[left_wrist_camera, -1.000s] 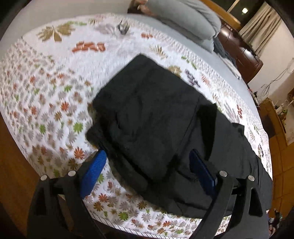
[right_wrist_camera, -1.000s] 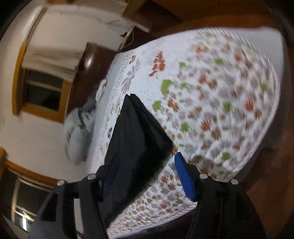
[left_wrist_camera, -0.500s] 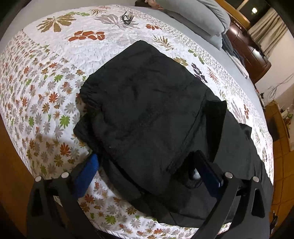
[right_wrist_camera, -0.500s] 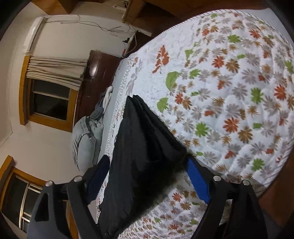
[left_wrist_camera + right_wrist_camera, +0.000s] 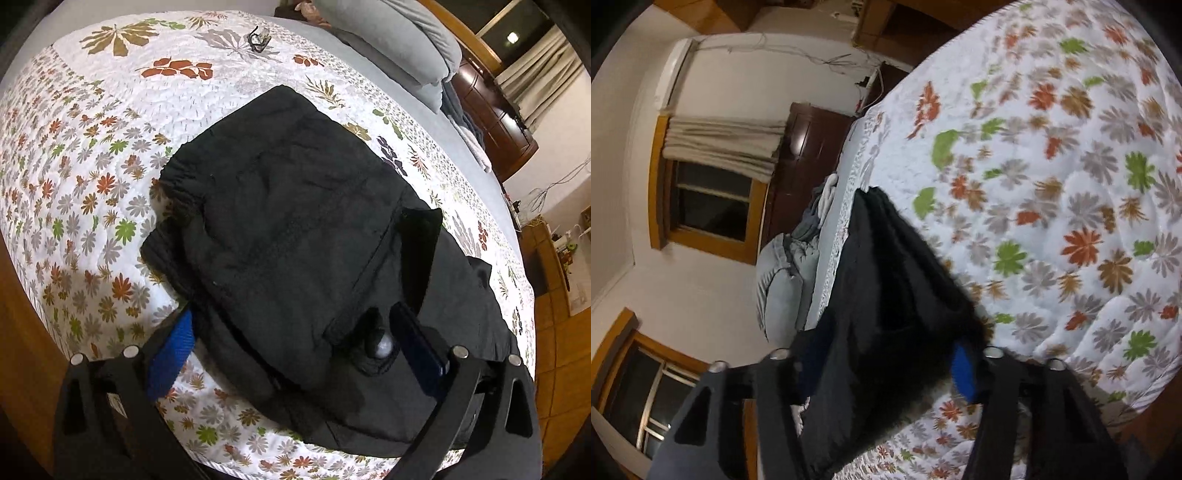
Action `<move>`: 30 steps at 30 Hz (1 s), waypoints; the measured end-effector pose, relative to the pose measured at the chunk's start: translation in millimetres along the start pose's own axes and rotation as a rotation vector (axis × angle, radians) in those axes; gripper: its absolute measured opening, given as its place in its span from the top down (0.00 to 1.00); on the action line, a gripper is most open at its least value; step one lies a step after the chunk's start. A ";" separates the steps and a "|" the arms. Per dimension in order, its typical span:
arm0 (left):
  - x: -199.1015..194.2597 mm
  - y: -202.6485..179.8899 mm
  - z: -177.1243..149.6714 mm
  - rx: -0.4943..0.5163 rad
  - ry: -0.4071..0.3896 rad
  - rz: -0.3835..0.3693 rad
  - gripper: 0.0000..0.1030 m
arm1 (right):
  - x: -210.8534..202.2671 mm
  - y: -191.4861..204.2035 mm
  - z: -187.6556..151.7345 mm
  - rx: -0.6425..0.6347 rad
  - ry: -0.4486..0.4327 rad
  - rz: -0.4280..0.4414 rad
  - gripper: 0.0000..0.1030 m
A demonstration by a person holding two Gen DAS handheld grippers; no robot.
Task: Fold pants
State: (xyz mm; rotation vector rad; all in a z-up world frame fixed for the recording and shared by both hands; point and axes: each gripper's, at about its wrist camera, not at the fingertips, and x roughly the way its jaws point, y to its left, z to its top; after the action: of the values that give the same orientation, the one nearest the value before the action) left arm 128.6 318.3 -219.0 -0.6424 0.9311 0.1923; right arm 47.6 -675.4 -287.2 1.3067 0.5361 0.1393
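Black pants (image 5: 295, 221) lie folded in a thick stack on the floral quilt (image 5: 92, 155). My left gripper (image 5: 291, 347) stands open wide over the stack's near edge. One of its blue pads (image 5: 170, 350) rests beside the stack on the quilt and the other lies on the fabric. In the right wrist view the pants (image 5: 886, 280) run away from me along the bed. My right gripper (image 5: 886, 369) straddles their near end, and its jaws are closing. Bunched fabric fills the gap and hides most of both pads.
A small dark object (image 5: 258, 37) lies at the far end of the quilt. Grey pillows (image 5: 399, 33) and a dark wooden cabinet (image 5: 495, 110) stand beyond the bed. A curtained window (image 5: 713, 184) is on the wall. Wood floor borders the bed's edge.
My left jaws widened slightly and settled lower over the stack's edge. My right gripper pushed in onto the pants' end, opened wider, then narrowed around the fabric.
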 end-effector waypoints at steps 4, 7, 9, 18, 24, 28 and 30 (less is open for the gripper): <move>8.7 -2.2 0.4 0.007 0.035 0.022 0.03 | 2.2 5.6 1.3 -0.019 0.014 -0.014 0.55; 9.4 -4.7 0.2 0.018 0.036 0.031 0.03 | 4.3 8.2 5.1 -0.017 0.017 -0.016 0.58; 8.4 -3.5 -0.3 0.013 0.031 0.021 0.03 | 5.6 10.6 6.1 -0.019 0.014 -0.025 0.67; 7.3 0.5 -1.6 0.003 0.030 0.000 0.03 | 7.9 47.2 8.6 -0.073 -0.003 -0.085 0.81; 3.5 7.1 -2.7 -0.021 0.023 -0.030 0.03 | 7.2 92.4 8.0 -0.144 -0.014 -0.100 0.82; 3.0 7.8 -3.7 -0.024 0.025 -0.039 0.03 | 6.1 127.2 5.2 -0.209 -0.017 -0.113 0.82; 1.6 9.1 -4.8 -0.023 0.027 -0.043 0.03 | 6.3 147.3 1.7 -0.251 -0.021 -0.121 0.83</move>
State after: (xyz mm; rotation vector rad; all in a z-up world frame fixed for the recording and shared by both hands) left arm 122.5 322.5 -226.2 -0.6873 0.9414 0.1570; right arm 83.0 -634.3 -150.1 1.0281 0.5594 0.0896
